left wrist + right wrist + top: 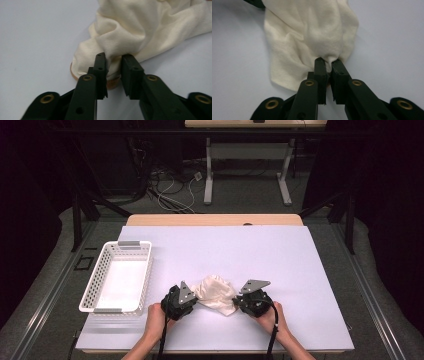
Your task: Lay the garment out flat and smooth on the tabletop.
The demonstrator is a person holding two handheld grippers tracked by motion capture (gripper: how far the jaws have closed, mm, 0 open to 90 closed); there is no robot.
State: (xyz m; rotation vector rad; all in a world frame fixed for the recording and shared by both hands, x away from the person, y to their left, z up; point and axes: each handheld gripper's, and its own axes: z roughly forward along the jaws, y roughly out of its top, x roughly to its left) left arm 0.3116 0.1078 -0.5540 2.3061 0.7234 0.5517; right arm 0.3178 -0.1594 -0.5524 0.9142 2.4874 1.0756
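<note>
While both grippers pinch the cream cloth (pixel 216 293), which lies crumpled near the front edge of the tabletop (pixel 280 255), the step in hand seems to be taking hold of it at two sides. The left gripper (pixel 113 65) has its jaws nearly together on a fold at the cloth's left end, and the right gripper (pixel 327 64) is pressed tight on a fold at the right end. Next, I judge, both hands must lift and pull apart evenly, perhaps toward the white basket (pixel 120 246) by the left edge.

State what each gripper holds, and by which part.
Both hold the cream cloth: left gripper pinches its left edge, right gripper a bunched fold at its right edge.
</note>
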